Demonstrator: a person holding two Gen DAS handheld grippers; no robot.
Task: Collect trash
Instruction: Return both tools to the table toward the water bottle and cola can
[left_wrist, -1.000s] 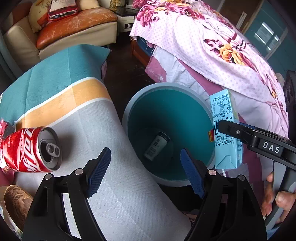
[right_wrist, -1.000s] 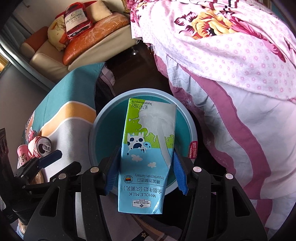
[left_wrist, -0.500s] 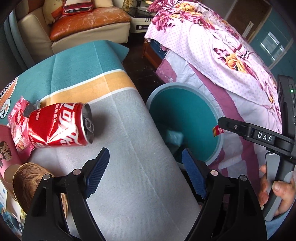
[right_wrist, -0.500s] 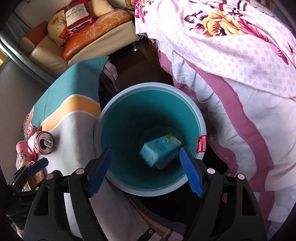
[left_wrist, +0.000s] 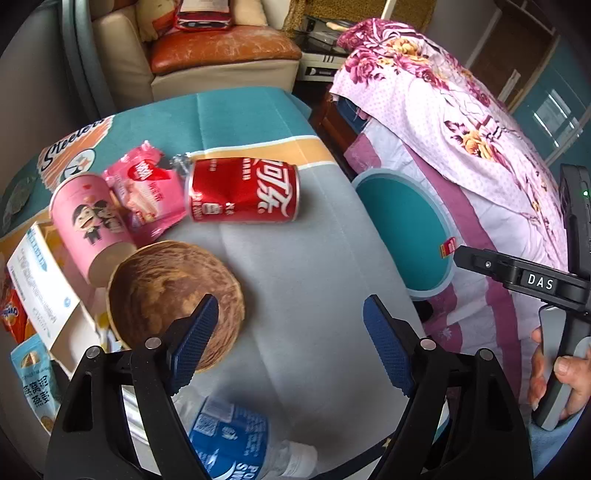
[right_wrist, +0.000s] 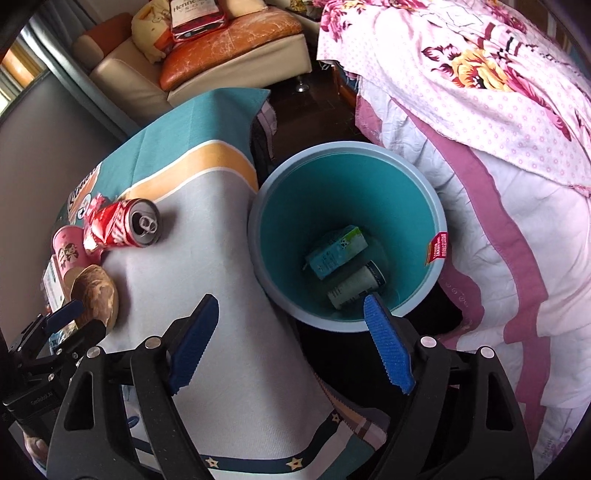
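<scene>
On table (left_wrist: 314, 288): one can (left_wrist: 242, 190), one cup (left_wrist: 86, 221) — bin (right_wrist: 258, 236) holds carton (right_wrist: 334, 253), bottle (right_wrist: 354, 288); both grippers (left_wrist: 290, 345) (right_wrist: 291, 345) spread, empty.

Table under a grey, orange and teal striped cloth (left_wrist: 303, 258). On it: dented red drinks can (left_wrist: 242, 190) lying sideways at centre; pink paper cup (left_wrist: 86, 225) and pink wrapper (left_wrist: 147, 192) to its left; brown wooden bowl (left_wrist: 173, 291) nearer; blue-labelled plastic bottle (left_wrist: 236, 446) nearest.

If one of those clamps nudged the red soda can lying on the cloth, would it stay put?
Probably not. The dented red aluminium soda can lies on its side, so it may roll. Its tab is opened, so it is likely light, and its thin wall could crumple further.
</scene>
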